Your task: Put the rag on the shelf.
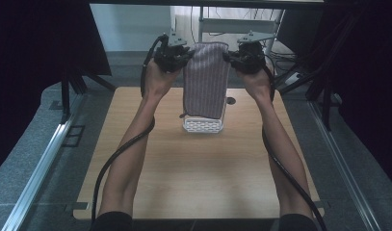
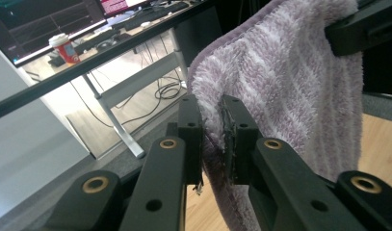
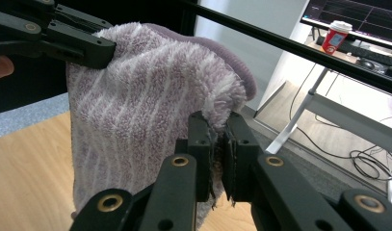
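Observation:
A purple and white striped towel point(image 1: 205, 79) hangs folded in the air above the far part of the table, held up by its two top corners. My left gripper point(image 1: 188, 54) is shut on the towel's point(image 2: 285, 82) left top corner, the fabric pinched between its jaws point(image 2: 212, 132). My right gripper point(image 1: 227, 56) is shut on the towel's point(image 3: 136, 110) right top corner in the same way point(image 3: 221, 149). In each gripper view the other gripper's jaw clamps the far corner. Below the towel stands a white perforated basket point(image 1: 203, 125), partly hidden by the hanging cloth.
The wooden table point(image 1: 198, 168) spreads toward the person, whose forearms reach in from the bottom. A round hole point(image 1: 230, 100) sits in the tabletop beside the basket. Beyond the table are a metal desk frame point(image 1: 232, 24), cables on the floor, and a red cup point(image 3: 335, 36) on a desk.

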A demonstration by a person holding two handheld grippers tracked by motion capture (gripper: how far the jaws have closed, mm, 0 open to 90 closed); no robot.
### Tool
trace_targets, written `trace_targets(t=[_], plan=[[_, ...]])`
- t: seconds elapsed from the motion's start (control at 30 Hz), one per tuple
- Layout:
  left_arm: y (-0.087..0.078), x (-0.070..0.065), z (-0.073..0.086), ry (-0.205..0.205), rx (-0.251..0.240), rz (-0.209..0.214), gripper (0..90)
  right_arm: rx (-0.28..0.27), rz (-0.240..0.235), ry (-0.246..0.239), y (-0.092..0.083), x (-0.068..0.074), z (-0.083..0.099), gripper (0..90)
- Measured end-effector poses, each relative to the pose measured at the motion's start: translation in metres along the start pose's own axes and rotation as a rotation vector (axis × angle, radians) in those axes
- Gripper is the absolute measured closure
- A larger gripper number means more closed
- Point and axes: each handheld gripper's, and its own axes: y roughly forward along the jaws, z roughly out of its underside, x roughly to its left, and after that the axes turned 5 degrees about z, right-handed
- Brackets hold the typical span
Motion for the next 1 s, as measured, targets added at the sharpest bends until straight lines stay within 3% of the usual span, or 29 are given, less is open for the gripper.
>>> trace_targets(t=[0.23,0.53,0.6,0.87,1.0], plan=[[0.027,0.009,0.007,-0.027,0.029,-0.034,79.3,0.022,0.028,0.033,0.026,-0.011,0.005,82.6],[0.065,0.015,0.032,-0.027,0.127,-0.084,78.8,0.088,0.041,0.038,0.061,-0.016,0.024,82.7],[0.069,0.015,0.035,-0.027,0.135,-0.086,78.8,0.105,0.040,0.038,0.067,-0.016,0.029,82.7],[0.092,0.013,0.056,-0.034,0.242,-0.072,78.0,0.177,0.032,0.065,0.087,-0.018,0.051,81.9],[0.099,0.014,0.067,-0.083,0.293,-0.042,76.2,0.221,0.023,0.072,0.095,-0.016,0.063,80.2]])
